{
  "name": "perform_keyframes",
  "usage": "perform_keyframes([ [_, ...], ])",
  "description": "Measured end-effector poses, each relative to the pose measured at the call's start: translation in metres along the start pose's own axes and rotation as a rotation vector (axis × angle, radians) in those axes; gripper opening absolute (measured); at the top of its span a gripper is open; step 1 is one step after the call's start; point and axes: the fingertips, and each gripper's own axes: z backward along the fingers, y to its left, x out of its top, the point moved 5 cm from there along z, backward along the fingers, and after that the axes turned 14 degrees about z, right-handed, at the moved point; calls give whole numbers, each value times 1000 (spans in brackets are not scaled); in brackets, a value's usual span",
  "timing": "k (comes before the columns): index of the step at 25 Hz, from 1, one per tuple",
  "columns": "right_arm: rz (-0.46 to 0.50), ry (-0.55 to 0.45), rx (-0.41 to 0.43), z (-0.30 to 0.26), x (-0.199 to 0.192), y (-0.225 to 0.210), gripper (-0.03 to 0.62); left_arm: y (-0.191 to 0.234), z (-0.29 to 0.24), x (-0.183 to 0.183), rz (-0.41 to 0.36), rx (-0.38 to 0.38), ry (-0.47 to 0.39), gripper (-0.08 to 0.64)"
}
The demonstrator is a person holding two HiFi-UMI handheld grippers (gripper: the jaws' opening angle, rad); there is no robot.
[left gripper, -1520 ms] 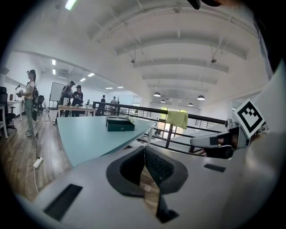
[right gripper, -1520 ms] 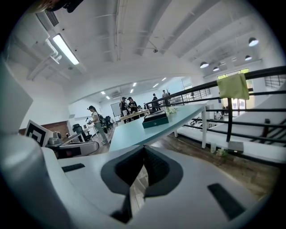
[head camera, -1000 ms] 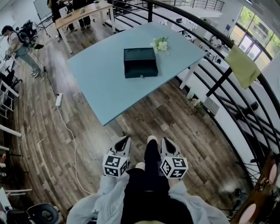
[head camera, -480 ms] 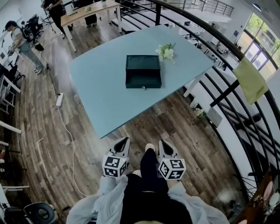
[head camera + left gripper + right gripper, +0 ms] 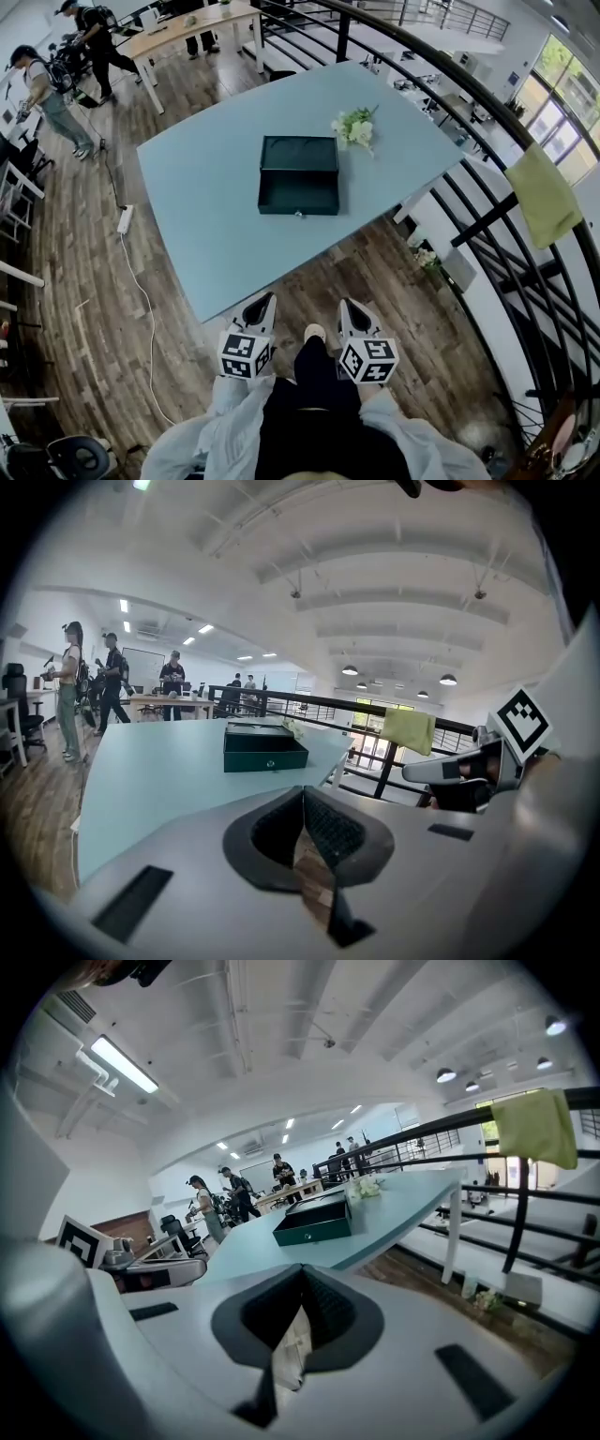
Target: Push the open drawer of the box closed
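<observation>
– Around the worktop (image 5: 206,234), what's entered?
– Item: white flowers (image 5: 354,129), just right of the box's far corner. Item: black railing (image 5: 487,202) curving along the right, with a yellow-green cloth (image 5: 544,192) draped over it. Item: power strip (image 5: 123,218) with a white cable, on the wooden floor (image 5: 375,272) at left. Item: wooden table (image 5: 187,23), far left, with people standing near it.
– And the task piece?
– Dark green box (image 5: 298,154), mid-worktop, flat top. Its drawer (image 5: 298,194) stands pulled out toward the near edge, interior dark. A small pale knob (image 5: 299,215) sits at the centre of the drawer front.
– Grippers?
– Left gripper (image 5: 264,302) and right gripper (image 5: 345,306) are side by side over the floor, nearer than the worktop's near edge and well apart from the box. The person's dark trouser leg (image 5: 314,366) is between them. Left fingers (image 5: 330,832) are pressed together, holding nothing. Right fingers (image 5: 324,1309) are the same.
– Markings?
– Black-and-white square markers on the left cube (image 5: 247,355) and right cube (image 5: 368,360).
</observation>
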Motion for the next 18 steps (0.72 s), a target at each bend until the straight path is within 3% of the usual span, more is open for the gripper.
perform_keyframes([
  [18,39,-49,75,-76,52,-67,6,9,-76,34,10,74,-60,17],
])
